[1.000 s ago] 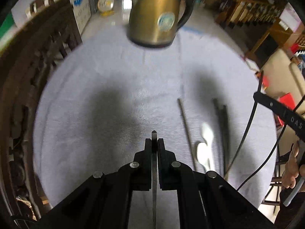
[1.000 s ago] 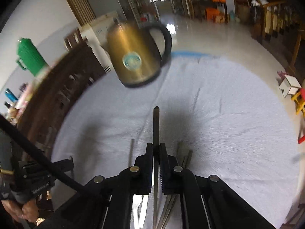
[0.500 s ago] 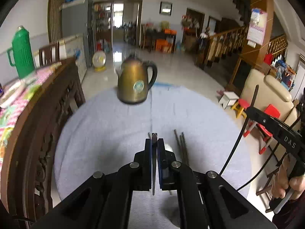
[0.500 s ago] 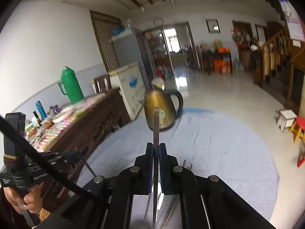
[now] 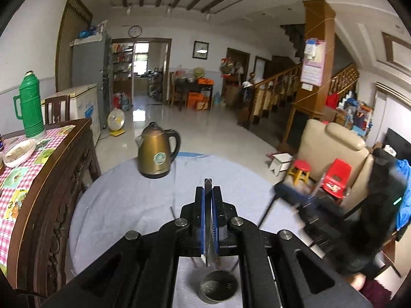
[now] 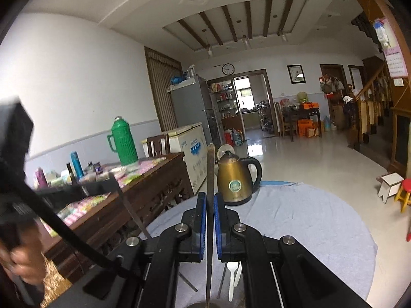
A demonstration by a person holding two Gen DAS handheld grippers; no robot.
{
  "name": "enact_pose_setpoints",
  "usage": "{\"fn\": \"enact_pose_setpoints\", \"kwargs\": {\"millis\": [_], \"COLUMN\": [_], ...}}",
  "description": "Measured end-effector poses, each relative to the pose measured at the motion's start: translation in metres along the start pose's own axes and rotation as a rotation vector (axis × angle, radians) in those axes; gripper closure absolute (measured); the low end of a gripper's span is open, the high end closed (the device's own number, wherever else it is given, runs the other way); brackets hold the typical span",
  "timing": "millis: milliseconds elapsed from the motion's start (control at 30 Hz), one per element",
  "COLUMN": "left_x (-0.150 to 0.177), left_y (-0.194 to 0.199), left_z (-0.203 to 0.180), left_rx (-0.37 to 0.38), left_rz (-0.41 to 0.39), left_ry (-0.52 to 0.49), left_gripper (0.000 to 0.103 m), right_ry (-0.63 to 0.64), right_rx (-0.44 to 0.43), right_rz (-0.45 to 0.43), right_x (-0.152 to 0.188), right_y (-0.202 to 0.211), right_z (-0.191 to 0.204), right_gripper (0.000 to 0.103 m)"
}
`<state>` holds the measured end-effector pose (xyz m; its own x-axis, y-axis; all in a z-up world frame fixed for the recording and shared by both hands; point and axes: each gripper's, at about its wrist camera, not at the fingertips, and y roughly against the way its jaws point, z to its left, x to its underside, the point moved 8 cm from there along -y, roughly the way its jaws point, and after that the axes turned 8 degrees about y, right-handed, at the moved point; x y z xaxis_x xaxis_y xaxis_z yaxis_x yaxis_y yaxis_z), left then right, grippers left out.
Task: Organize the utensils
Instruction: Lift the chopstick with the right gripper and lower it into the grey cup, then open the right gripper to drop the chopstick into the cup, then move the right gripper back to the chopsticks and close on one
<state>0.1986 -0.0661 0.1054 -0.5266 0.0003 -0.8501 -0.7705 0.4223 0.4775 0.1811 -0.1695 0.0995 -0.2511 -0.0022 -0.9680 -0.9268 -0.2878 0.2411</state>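
My left gripper (image 5: 208,192) is shut on a dark chopstick (image 5: 208,220), held upright with its lower end just above a round metal holder (image 5: 218,288) on the grey cloth. My right gripper (image 6: 210,200) is shut on another dark chopstick (image 6: 210,169) that stands upright between its blue pads; its lower end reaches the holder's rim (image 6: 205,305) at the frame bottom. A white plastic spoon (image 6: 232,277) and loose chopsticks (image 6: 223,279) lie on the cloth under the right gripper. One loose chopstick (image 5: 173,212) shows left of the left gripper.
A brass kettle (image 5: 155,154) stands at the far side of the round cloth-covered table (image 5: 115,205). A dark wooden sideboard (image 5: 41,184) with a green thermos (image 5: 29,107) is at the left. Chairs and stools (image 5: 334,172) stand at the right.
Both grippers have tilted up from looking down at the table to looking level, each still holding its chopstick. The metal holder has come into view beneath them.
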Motion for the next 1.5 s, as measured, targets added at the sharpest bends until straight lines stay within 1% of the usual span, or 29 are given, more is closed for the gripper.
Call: {"fn": "enact_pose_setpoints", "kwargs": {"millis": [67,167,300,500,567,633,667,700,733,767,800,833,900,967,1000,1100,1200,1333,1400,1500], "left_x": [0.006,0.015,0.041,0.070,0.076,0.083,0.084,0.086,0.086,0.085,0.083,0.082,0.078,0.075,0.075,0.078,0.086,0.098,0.106,0.117], "left_y": [0.005,0.007,-0.009,-0.030,-0.032,-0.035,-0.034,-0.033,-0.031,-0.028,-0.024,-0.021,-0.014,-0.009,-0.009,-0.010,-0.013,-0.020,-0.026,-0.038], "left_z": [-0.006,-0.010,-0.006,0.008,0.011,0.011,0.011,0.011,0.012,0.012,0.014,0.017,0.025,0.037,0.045,0.074,0.098,0.122,0.130,0.138], "left_rx": [0.014,0.011,0.001,-0.039,-0.044,-0.048,-0.046,-0.043,-0.043,-0.044,-0.047,-0.051,-0.059,-0.068,-0.071,-0.096,-0.123,-0.166,-0.181,-0.208], "left_rz": [-0.004,0.000,0.055,0.118,0.131,0.153,0.159,0.161,0.158,0.146,0.121,0.098,0.052,0.021,0.013,0.010,0.027,0.056,0.082,0.126], "left_ry": [-0.005,-0.006,0.021,0.064,0.060,0.049,0.047,0.045,0.042,0.039,0.039,0.043,0.061,0.098,0.123,0.217,0.275,0.309,0.323,0.330], "left_gripper": [0.098,0.098,0.098,0.098,0.098,0.098,0.098,0.094,0.085,0.078,0.063,0.053,0.051,0.051,0.051,0.051,0.051,0.051,0.051,0.051], "right_ry": [0.012,0.021,0.015,-0.001,0.000,-0.013,-0.021,-0.027,-0.033,-0.040,-0.056,-0.073,-0.087,-0.094,-0.119,-0.217,-0.321,-0.400,-0.423,-0.465], "right_rx": [0.005,0.016,0.027,0.011,0.003,-0.019,-0.027,-0.031,-0.028,-0.022,-0.020,-0.021,-0.002,0.053,0.080,0.109,0.158,0.204,0.225,0.216], "right_rz": [0.007,0.028,0.069,0.100,0.112,0.145,0.157,0.163,0.158,0.143,0.110,0.066,-0.004,-0.025,-0.031,-0.012,0.006,0.040,0.070,0.119], "right_x": [0.011,0.031,0.054,0.071,0.077,0.086,0.088,0.090,0.088,0.086,0.080,0.077,0.070,0.069,0.072,0.081,0.096,0.111,0.121,0.138], "right_y": [0.002,0.004,-0.002,0.000,0.001,0.002,0.001,0.002,0.005,0.009,0.016,0.026,0.041,0.050,0.053,0.054,0.058,0.059,0.055,0.051], "right_z": [0.005,0.010,0.010,0.012,0.013,0.015,0.015,0.016,0.014,0.011,0.007,0.003,-0.006,-0.020,-0.031,-0.060,-0.095,-0.129,-0.138,-0.147], "right_gripper": [0.096,0.096,0.096,0.096,0.096,0.095,0.092,0.089,0.075,0.059,0.050,0.040,0.040,0.040,0.040,0.040,0.041,0.041,0.041,0.044]}}
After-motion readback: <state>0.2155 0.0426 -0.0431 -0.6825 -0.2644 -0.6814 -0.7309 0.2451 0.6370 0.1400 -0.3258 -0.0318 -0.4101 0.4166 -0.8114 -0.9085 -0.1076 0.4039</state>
